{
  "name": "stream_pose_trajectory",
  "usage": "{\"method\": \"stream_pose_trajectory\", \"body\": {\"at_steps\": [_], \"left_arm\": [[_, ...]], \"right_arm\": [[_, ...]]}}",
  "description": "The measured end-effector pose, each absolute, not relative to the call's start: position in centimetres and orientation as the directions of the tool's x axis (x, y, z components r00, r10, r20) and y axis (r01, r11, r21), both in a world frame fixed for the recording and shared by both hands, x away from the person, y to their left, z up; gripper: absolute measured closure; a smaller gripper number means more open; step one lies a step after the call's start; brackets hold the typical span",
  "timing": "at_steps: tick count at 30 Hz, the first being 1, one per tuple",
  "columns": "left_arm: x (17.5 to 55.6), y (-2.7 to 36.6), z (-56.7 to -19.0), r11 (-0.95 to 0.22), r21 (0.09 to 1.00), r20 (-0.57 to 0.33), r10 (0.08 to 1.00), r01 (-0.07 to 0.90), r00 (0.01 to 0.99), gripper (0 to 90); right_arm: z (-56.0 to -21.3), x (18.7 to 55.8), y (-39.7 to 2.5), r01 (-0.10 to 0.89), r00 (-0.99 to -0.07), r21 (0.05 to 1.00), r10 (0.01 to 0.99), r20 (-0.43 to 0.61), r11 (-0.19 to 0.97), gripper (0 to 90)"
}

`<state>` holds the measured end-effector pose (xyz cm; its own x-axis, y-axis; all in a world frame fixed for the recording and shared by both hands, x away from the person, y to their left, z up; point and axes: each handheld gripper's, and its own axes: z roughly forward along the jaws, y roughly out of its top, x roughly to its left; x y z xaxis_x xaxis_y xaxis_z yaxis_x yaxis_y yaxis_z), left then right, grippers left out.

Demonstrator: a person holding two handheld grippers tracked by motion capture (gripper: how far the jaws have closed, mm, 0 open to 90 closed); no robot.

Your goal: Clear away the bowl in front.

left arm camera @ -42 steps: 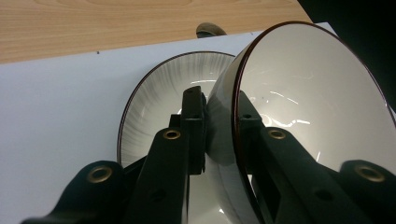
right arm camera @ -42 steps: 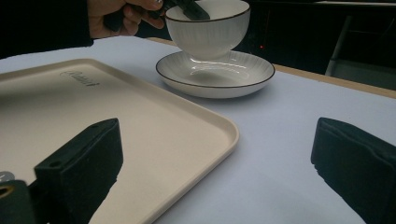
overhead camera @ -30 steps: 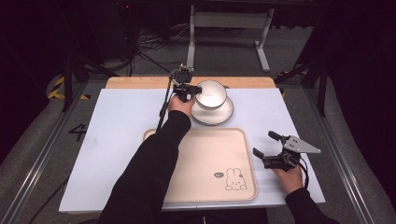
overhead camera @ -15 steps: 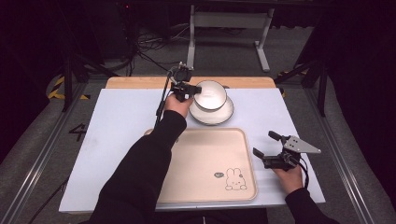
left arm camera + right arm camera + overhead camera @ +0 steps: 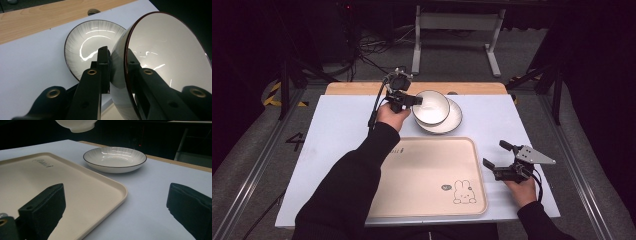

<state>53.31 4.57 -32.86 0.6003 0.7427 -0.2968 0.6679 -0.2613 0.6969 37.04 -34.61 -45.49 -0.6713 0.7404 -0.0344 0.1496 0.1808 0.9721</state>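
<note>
high view: above person's side, facing forward-down over table | left gripper view: close on bowl | right gripper view: low, across tray | shared: plate

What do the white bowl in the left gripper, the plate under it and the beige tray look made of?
The white bowl with a dark rim looks like glazed ceramic: glossy, with sharp light reflections. The shallow white ribbed plate looks the same, with a shiny glaze and a thin dark rim line. The beige rabbit-print tray is probably matte plastic, with a dull, even surface and a moulded raised edge.
</note>
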Motion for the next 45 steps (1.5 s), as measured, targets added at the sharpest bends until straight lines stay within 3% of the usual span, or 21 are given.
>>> {"method": "stream_pose_trajectory", "body": {"at_steps": [21, 45], "left_arm": [[49.0, 6.9, -31.5, -0.350, 0.697, -0.273, 0.679, 0.627, 0.682, 79.7], [46.9, 7.9, -31.9, -0.452, 0.674, -0.253, 0.603, 0.584, 0.757, 79.9]], "right_arm": [[-45.5, 37.0, -34.6, 0.148, -0.672, 0.972, 0.740, -0.034, 0.180, 2.7], [-45.5, 37.0, -34.6, 0.146, -0.673, 0.972, 0.739, -0.039, 0.184, 2.7]]}}
